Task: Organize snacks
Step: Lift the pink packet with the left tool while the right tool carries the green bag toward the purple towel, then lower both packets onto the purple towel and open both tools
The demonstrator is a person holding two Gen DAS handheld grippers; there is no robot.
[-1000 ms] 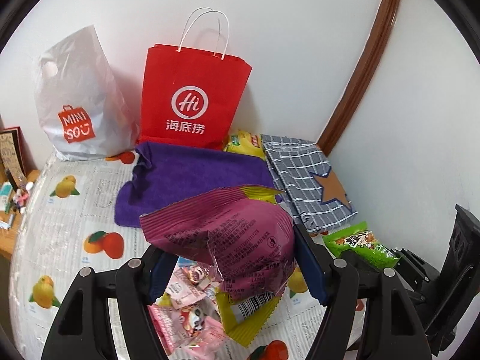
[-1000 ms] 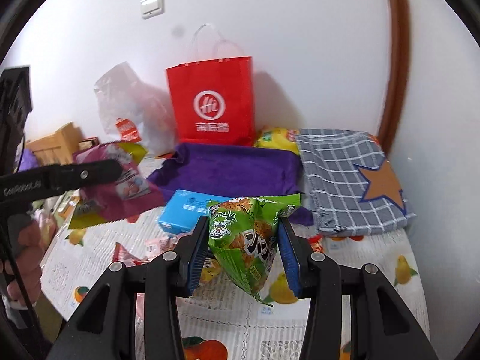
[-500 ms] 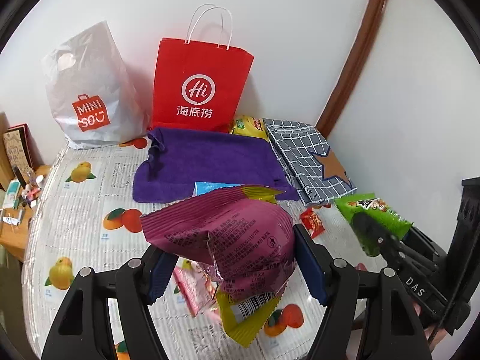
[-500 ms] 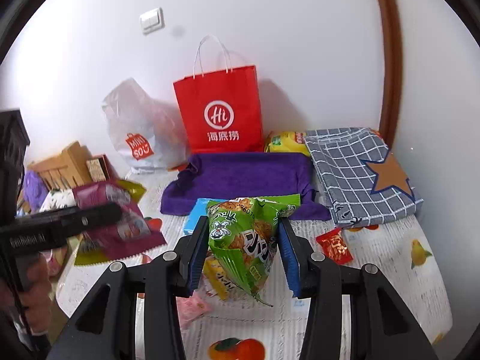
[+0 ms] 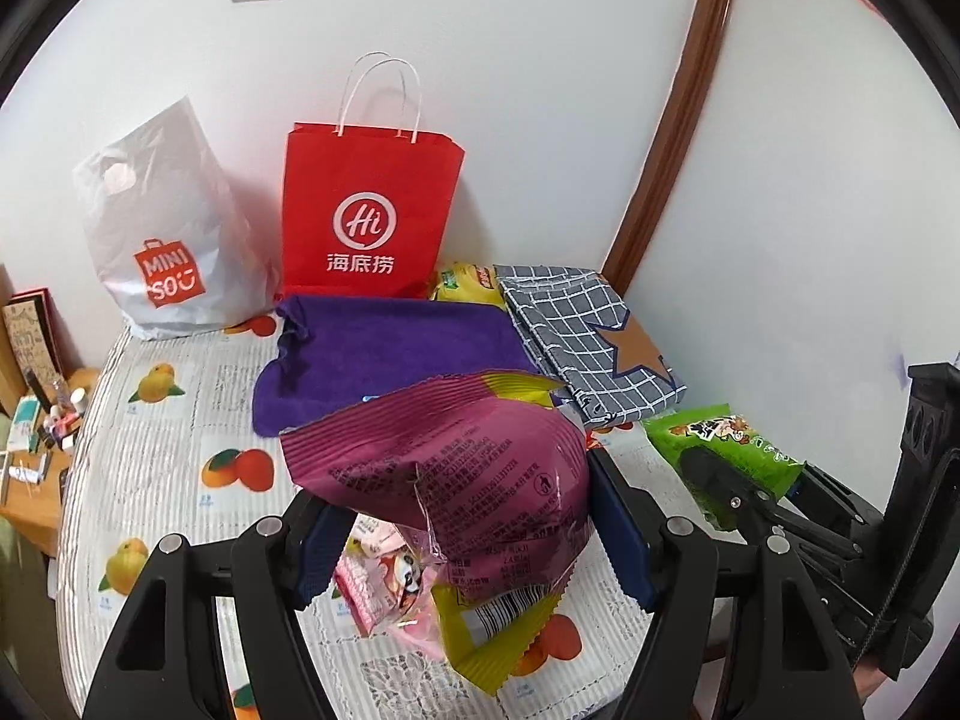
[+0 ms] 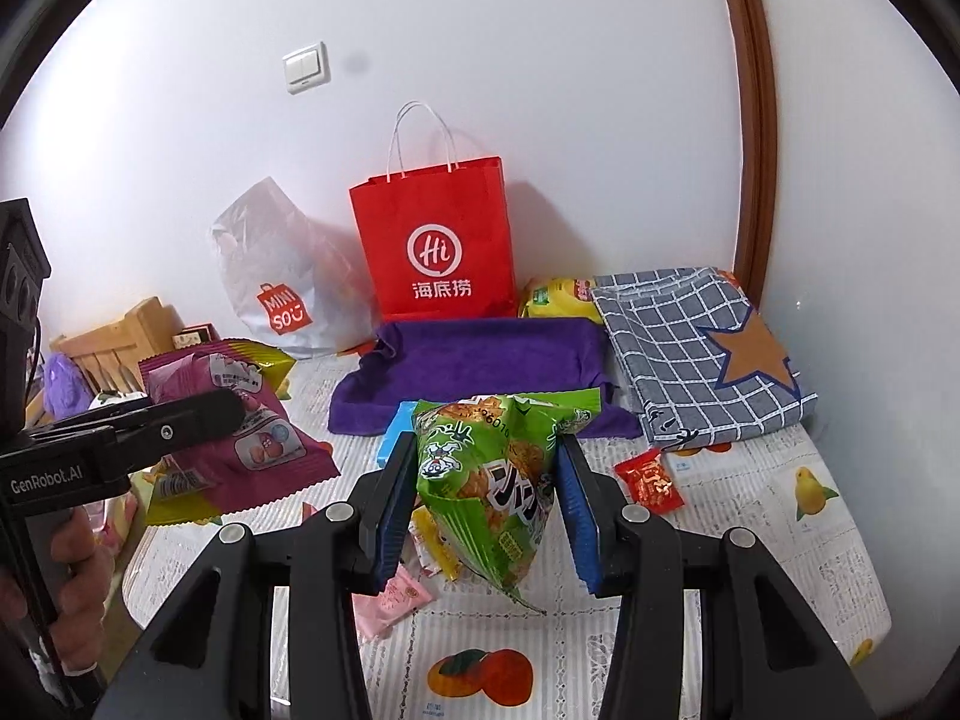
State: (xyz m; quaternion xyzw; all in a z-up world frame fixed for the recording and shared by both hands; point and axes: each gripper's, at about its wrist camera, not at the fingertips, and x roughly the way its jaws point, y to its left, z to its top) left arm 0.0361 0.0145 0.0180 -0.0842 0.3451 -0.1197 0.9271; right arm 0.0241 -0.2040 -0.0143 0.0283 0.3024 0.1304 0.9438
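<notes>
Red bag (image 5: 369, 204) reads "Hi 海底捞", white bag (image 5: 171, 222) "MINISO"

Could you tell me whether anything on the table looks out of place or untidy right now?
Yes: small snack packets lie scattered loose on the fruit-print tablecloth, and the purple towel is rumpled at one corner. Nothing looks spilled or torn.

You have two carrier bags: one red paper bag (image 6: 435, 258), one white plastic bag (image 6: 282, 288); two held snack packets: one purple packet (image 5: 456, 468), one green packet (image 6: 492, 474); two folded cloths: one purple towel (image 6: 480, 360), one checked cloth (image 6: 696, 348).

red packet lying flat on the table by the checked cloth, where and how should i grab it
Take the small red packet across its short width, coming straight down from above. It lies flat on the tablecloth with bare space around it, so only its edges give the jaws something to pinch.
</notes>
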